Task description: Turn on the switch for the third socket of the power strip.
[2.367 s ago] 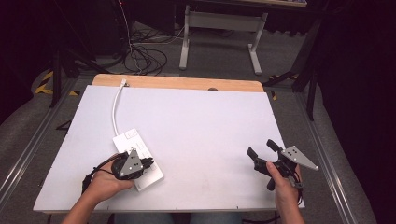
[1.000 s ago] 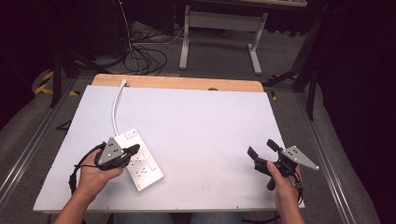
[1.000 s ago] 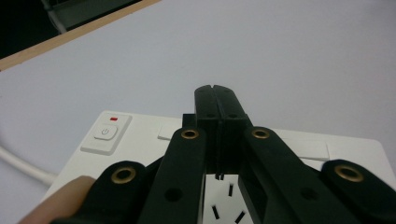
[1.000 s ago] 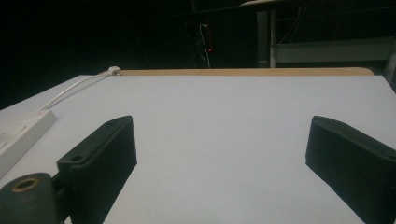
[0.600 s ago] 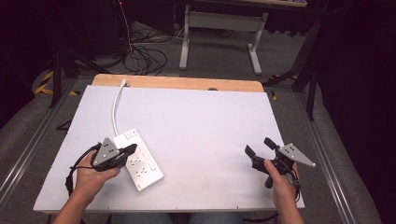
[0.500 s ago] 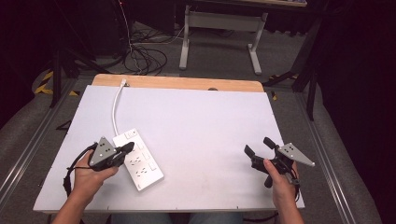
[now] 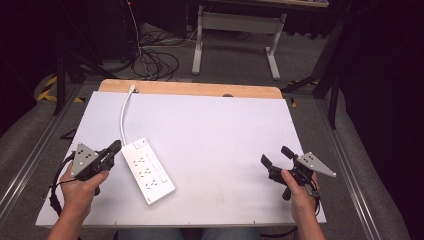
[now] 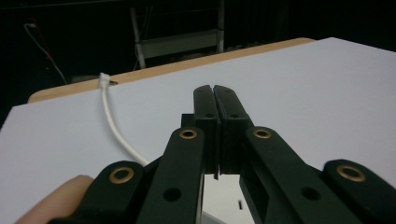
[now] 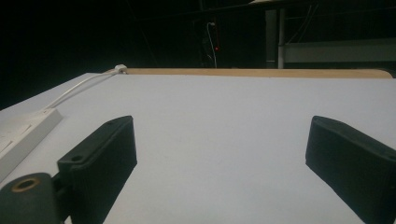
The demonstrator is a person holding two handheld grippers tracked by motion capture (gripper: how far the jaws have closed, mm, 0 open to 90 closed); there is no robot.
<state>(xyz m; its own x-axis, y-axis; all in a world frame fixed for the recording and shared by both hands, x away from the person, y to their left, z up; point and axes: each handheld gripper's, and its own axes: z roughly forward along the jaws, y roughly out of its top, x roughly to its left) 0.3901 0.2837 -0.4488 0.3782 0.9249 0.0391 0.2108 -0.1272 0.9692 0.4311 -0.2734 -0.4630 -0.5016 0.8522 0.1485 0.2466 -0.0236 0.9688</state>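
Since a couple of seconds ago the left gripper [image 7: 114, 148] has come off the power strip [image 7: 148, 170] and slid out to its left side, and now sits just beside the strip's far end without touching it. That strip is white and lies flat and slantwise on the left half of the white table [image 7: 220, 125], its sockets facing up. Its white cord [image 7: 123, 117] runs from the strip's far end up to the wooden edge [image 7: 190, 89] at the back of the table. Seen along the left gripper [image 8: 215, 93], the jaws are pressed together with nothing between them (the cord curves past on their left). Well away from the strip, near the table's right front corner, the right gripper [image 7: 276, 156] rests in the person's hand with its jaws spread wide; in its own view the right gripper [image 9: 222, 140] faces bare table, with the strip [image 9: 23, 133] off at the left edge.
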